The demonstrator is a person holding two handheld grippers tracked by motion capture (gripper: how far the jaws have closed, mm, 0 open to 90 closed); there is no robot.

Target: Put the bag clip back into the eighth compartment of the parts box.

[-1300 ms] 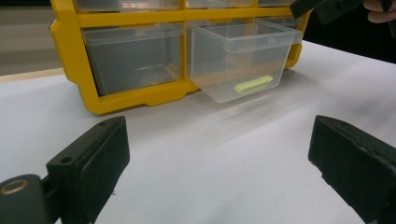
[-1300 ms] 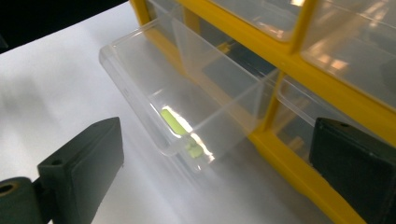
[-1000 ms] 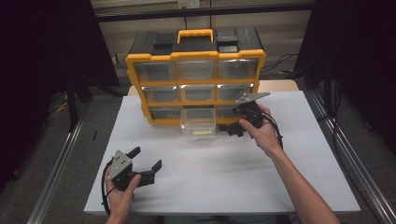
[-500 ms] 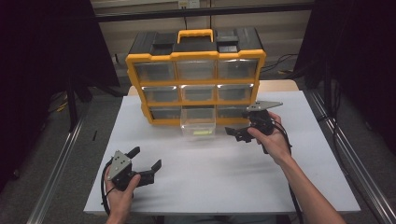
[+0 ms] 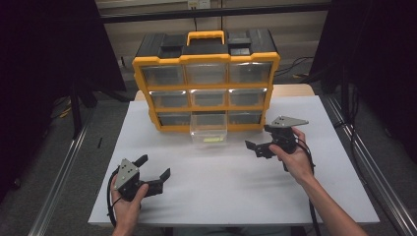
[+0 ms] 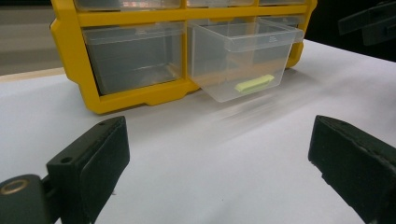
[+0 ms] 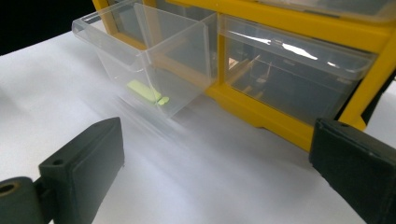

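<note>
A yellow and black drawer cabinet (image 5: 205, 81) with clear drawers stands at the back of the white table (image 5: 236, 196). Its bottom middle drawer (image 5: 208, 131) (image 6: 243, 56) (image 7: 149, 56) is pulled out, and a small yellow-green piece (image 6: 254, 83) (image 7: 145, 91) lies inside it. My left gripper (image 5: 153, 168) (image 6: 219, 158) is held near the front left of the table, open, with nothing between its jaws. Right of the drawer, my right gripper (image 5: 255, 146) (image 7: 215, 168) is held open, pointing toward the cabinet, and it holds nothing.
The table's front middle is bare white surface. Metal rails (image 5: 64, 182) run along both sides of the table. The other drawers, such as the bottom right one (image 7: 289, 74), are pushed in. Dark curtains hang at the left and right.
The right gripper has drawn back from the cabinet's bottom row, moving right and toward the table's front. The left gripper has stayed put.
</note>
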